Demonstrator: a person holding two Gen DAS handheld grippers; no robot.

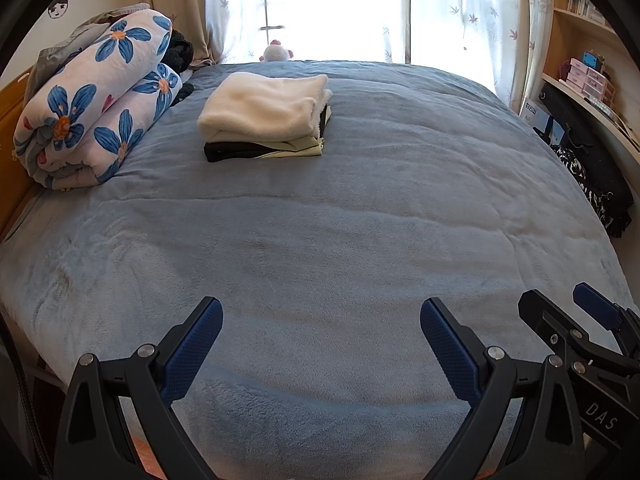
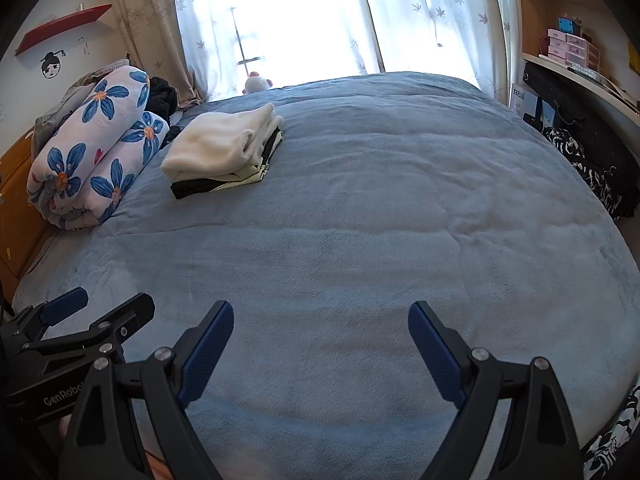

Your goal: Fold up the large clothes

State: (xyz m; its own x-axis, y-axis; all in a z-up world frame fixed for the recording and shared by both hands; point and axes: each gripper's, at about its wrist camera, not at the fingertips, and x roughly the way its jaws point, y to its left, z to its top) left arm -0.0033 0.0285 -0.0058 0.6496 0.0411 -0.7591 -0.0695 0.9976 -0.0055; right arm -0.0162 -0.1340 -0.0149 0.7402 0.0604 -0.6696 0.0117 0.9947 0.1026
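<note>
Both claws, left claw [image 1: 322,312] and right claw [image 2: 320,316], spread, empty over blue bed cover [image 1: 340,220]. Folded clothes stack [image 1: 266,114] far ahead-left; floral quilt roll [image 1: 96,100] beyond it. Stack's lower layers mostly hidden.

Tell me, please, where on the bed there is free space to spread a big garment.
The blue bedcover is bare from both grippers up to the folded stack, and along its whole right half to the curtains. It is crowded at the left: the floral quilt roll lies beside the stack, dark clothes behind it.
</note>
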